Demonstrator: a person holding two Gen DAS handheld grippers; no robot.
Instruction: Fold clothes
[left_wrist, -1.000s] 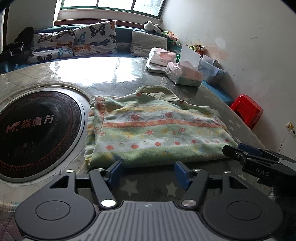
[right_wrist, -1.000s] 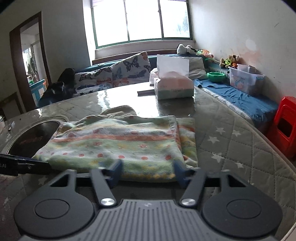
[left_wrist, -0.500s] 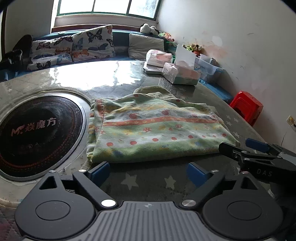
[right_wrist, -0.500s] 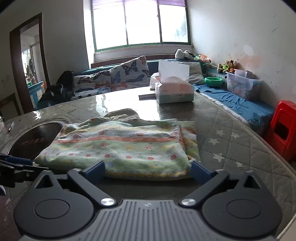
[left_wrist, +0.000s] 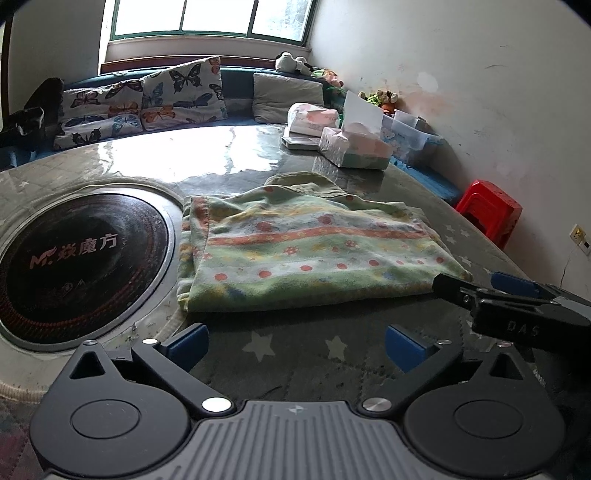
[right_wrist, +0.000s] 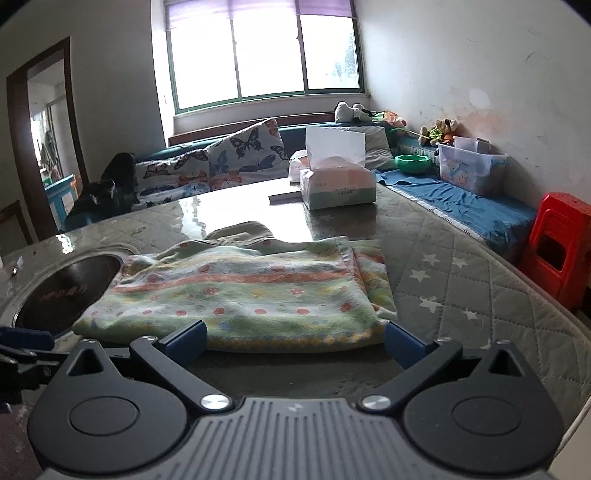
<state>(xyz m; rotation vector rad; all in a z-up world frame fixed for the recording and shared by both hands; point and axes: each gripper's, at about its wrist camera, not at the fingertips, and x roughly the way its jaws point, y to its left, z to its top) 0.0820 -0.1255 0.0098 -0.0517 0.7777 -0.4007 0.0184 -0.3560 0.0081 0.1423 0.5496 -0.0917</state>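
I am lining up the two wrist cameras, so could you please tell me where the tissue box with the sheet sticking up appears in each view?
Left wrist view: the tissue box sits upper right of centre, beyond the folded green garment, near the table's far edge.
Right wrist view: the tissue box sits just right of centre, directly beyond the garment.
Shared landmark: the red stool at the right edge in both views.

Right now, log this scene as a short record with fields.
garment: green patterned cloth, folded flat on the quilted table
left hand-held gripper: jaws opening, nothing between them, short of the cloth's near edge
right hand-held gripper: open, empty, at the cloth's near edge
behind cloth: tissue box
left of cloth: round black cooktop
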